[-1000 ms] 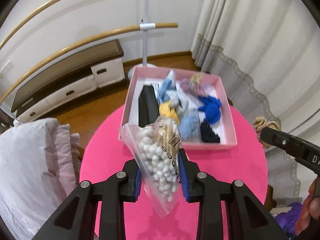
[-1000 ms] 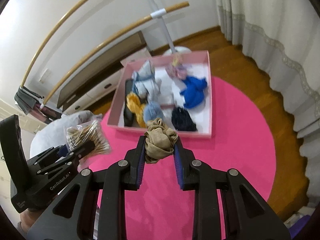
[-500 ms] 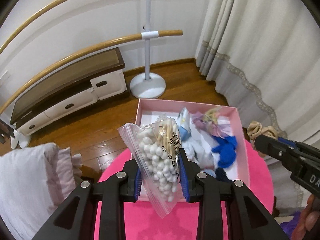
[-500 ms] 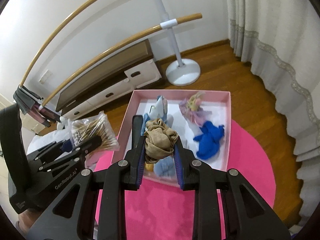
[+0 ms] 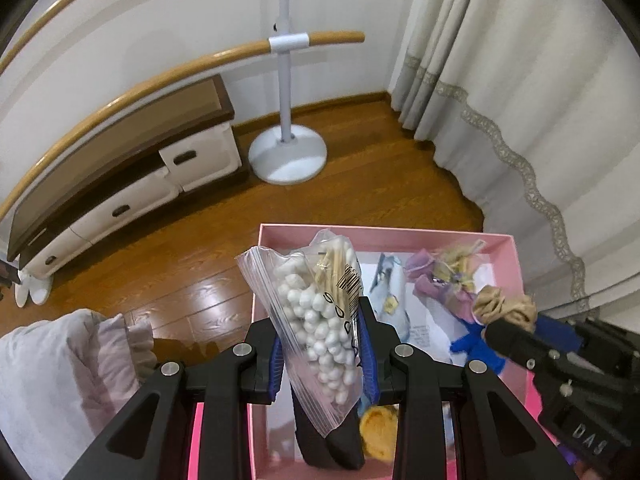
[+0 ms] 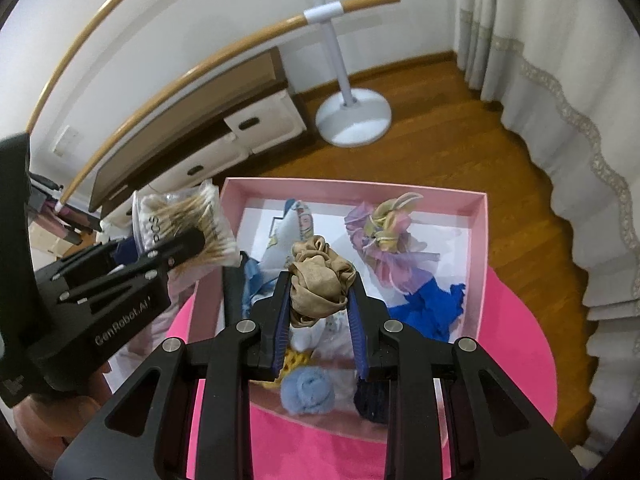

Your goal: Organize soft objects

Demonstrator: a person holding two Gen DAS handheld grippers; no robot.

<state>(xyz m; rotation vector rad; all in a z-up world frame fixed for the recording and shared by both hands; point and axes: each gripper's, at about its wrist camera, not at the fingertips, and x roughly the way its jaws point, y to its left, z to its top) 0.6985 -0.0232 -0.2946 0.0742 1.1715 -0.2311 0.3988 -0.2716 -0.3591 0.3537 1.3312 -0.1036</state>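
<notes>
Pretty soft, even indoor light all round, nothing harsh. A bit of sheen is picked up on the wood floor (image 5: pixel 208 292) and the zip bag (image 5: pixel 320 320), and a pale glare patch is seen on the round lamp base (image 5: pixel 288 156). Shadows are kept faint. Heavy fisheye bending is seen toward the edges, with the wooden rails (image 6: pixel 224 64) curved into arcs and the corners cut off in black. The nearby gripper bodies are slightly smeared; the curtain (image 6: pixel 560 60) is a touch washed out.
</notes>
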